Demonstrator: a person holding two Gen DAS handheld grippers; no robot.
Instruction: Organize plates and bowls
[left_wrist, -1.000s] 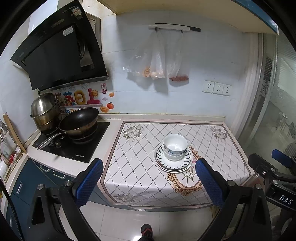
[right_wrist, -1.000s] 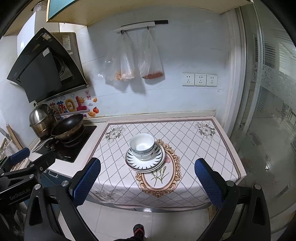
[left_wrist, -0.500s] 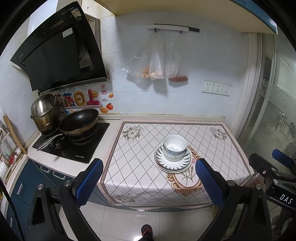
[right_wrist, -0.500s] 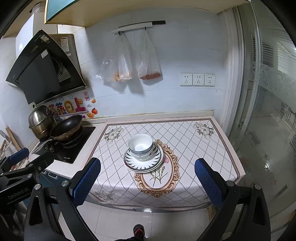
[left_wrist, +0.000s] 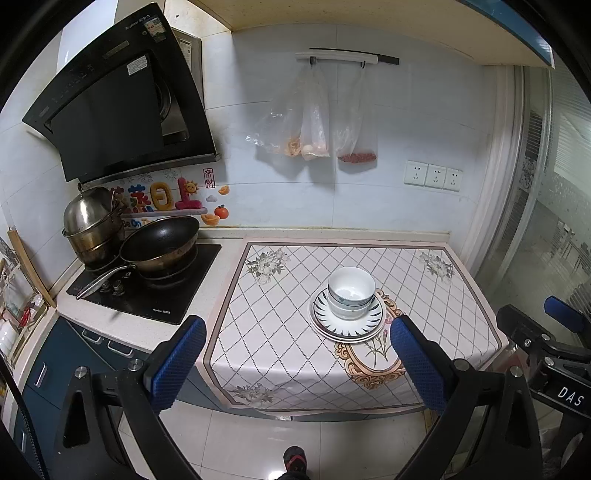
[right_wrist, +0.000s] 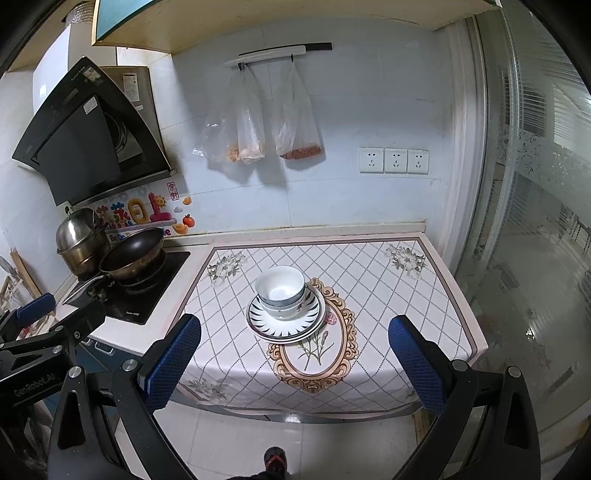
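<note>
White bowls with a blue band (left_wrist: 351, 297) (right_wrist: 281, 291) sit nested on a stack of white plates with black rim marks (left_wrist: 325, 325) (right_wrist: 258, 325), in the middle of the counter's patterned cloth (left_wrist: 280, 332) (right_wrist: 388, 295). My left gripper (left_wrist: 297, 363) is open and empty, held back from the counter's front edge. My right gripper (right_wrist: 293, 363) is open and empty, also back from the front edge. Each gripper shows at the side of the other's view, the right one (left_wrist: 546, 343) and the left one (right_wrist: 44, 325).
A black cooktop (left_wrist: 147, 291) at the left carries a dark wok (left_wrist: 159, 243) and a steel pot (left_wrist: 92, 225). A range hood (left_wrist: 118, 110) hangs above. Plastic bags (left_wrist: 314, 122) hang on the back wall. A glass door (right_wrist: 535, 258) stands at the right.
Both views have shifted slightly; the right gripper has drifted a little to the right, so the stack sits further left in its view. The dishes have not moved.
</note>
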